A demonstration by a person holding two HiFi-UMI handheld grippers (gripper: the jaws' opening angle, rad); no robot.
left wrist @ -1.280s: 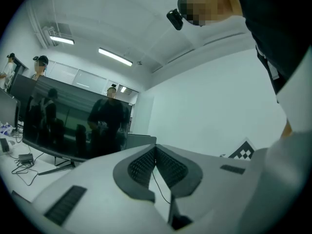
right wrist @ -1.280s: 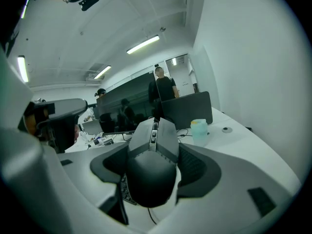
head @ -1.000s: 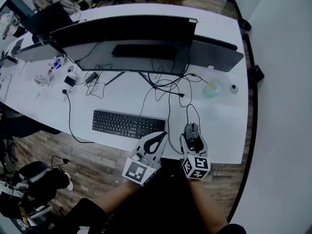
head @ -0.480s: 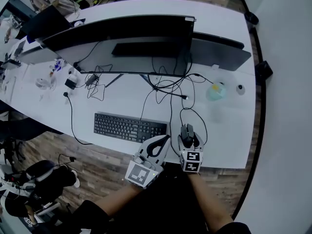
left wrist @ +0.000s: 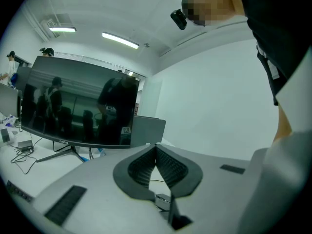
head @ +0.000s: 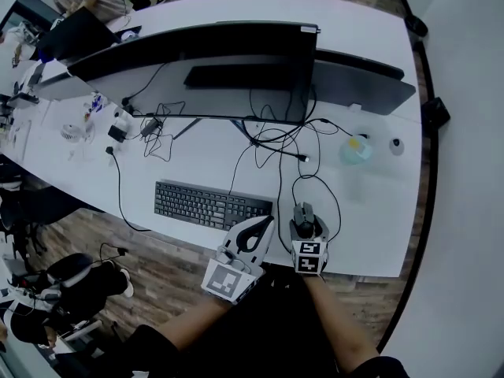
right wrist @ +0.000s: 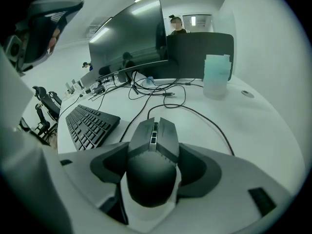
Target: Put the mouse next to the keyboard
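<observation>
My right gripper point(head: 304, 222) is shut on a dark grey wired mouse point(head: 302, 210) near the white table's point(head: 370, 211) front edge, just right of the black keyboard point(head: 213, 205). In the right gripper view the mouse point(right wrist: 152, 152) fills the space between the jaws of that gripper point(right wrist: 153, 145), with the keyboard point(right wrist: 90, 123) to its left and the mouse cable trailing away to the right. I cannot tell whether the mouse touches the table. My left gripper point(head: 264, 222) hovers at the keyboard's right end, shut with nothing in it; its fingertips point(left wrist: 156, 149) meet.
A wide dark monitor point(head: 228, 61) stands behind the keyboard, with tangled cables point(head: 276, 152) under it. A pale blue cup point(head: 356, 150) sits at the back right and shows as a cup point(right wrist: 217, 76) beyond the mouse. Small items lie at the far left point(head: 118, 124).
My right gripper has carried the mouse a little left, closer to the keyboard's right end. The left gripper has stayed shut beside it.
</observation>
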